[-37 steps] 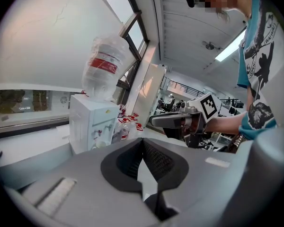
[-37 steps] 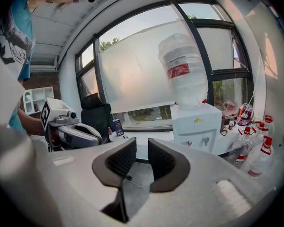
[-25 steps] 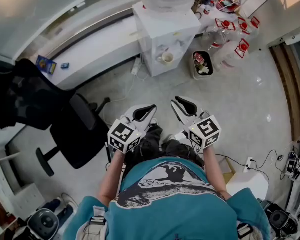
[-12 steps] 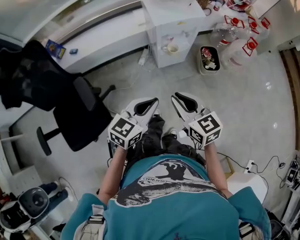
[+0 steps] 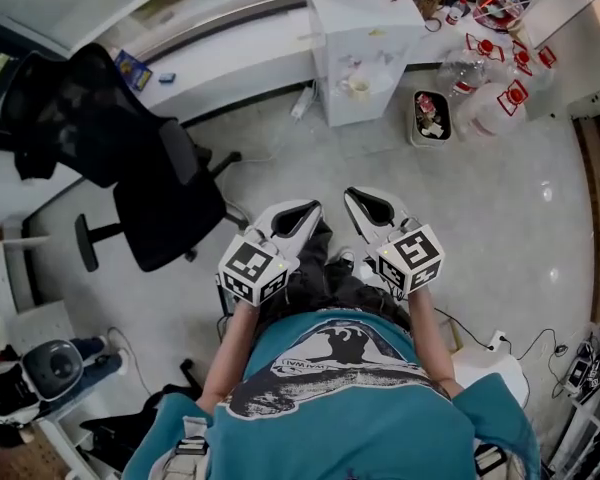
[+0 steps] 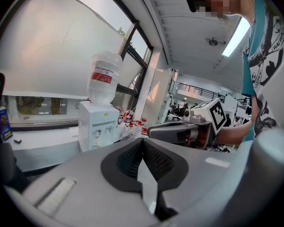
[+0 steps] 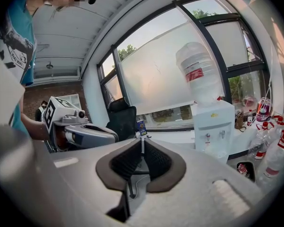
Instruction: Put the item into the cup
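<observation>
My left gripper (image 5: 308,208) and right gripper (image 5: 352,197) are held side by side in front of the person's body, above the floor. Both are shut, pads together, with nothing between them; the left gripper (image 6: 142,141) and right gripper (image 7: 142,144) show the same in their own views. A small pale cup (image 5: 358,87) sits in the tap recess of a white water dispenser (image 5: 365,43), far ahead of both grippers. The dispenser (image 6: 98,126) (image 7: 213,126) carries a large clear bottle (image 6: 104,77). I cannot see any item for the cup.
A black office chair (image 5: 165,203) draped with dark clothing stands to the left. A long white counter (image 5: 230,53) runs behind it. Right of the dispenser are a small bin (image 5: 432,118) and several clear bottles with red caps (image 5: 500,88). Cables lie on the floor at lower right.
The head view has shifted: the dispenser and bottles have slid toward the upper right, and more of the chair and left side shows. Both grippers stay shut in the same place before the body.
</observation>
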`<state>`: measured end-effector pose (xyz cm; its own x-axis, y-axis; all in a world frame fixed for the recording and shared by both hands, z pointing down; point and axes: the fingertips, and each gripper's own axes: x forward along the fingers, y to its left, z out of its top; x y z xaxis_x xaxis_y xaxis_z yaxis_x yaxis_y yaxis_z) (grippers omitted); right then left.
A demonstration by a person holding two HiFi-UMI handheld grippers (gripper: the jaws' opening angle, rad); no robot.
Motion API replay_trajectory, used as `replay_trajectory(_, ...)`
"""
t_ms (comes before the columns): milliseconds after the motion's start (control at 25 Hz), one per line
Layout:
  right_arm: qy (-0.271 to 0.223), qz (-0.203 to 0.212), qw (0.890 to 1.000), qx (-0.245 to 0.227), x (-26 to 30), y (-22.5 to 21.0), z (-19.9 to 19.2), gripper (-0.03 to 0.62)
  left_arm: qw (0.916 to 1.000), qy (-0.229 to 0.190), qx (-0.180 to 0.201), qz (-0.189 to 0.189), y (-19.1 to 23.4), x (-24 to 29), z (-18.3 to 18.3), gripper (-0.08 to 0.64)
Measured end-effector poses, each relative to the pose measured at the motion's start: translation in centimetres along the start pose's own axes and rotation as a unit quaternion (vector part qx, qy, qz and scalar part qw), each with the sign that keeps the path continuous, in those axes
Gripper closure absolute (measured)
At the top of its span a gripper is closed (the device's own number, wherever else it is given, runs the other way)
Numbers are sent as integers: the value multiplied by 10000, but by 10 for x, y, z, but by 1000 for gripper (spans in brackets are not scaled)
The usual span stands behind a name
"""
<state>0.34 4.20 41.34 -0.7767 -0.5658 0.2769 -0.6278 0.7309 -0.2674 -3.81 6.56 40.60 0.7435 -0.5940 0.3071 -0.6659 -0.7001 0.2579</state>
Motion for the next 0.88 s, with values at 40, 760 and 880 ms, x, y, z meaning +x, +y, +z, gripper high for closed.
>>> replay_trajectory(40,-10,30,10000,-4,-3,4,-2,584,10000,-8,-13,16,-6,-2,-3,561)
replay_trajectory(760,-323,313,9988,-217,-44,44,-7,594,9994,-254,233,75,-62,-22,-20,561)
replay_trajectory(880,-352,315,9986,-247,-48,49,-6,592,9993,-251,280,35,-68,-24,-22,561)
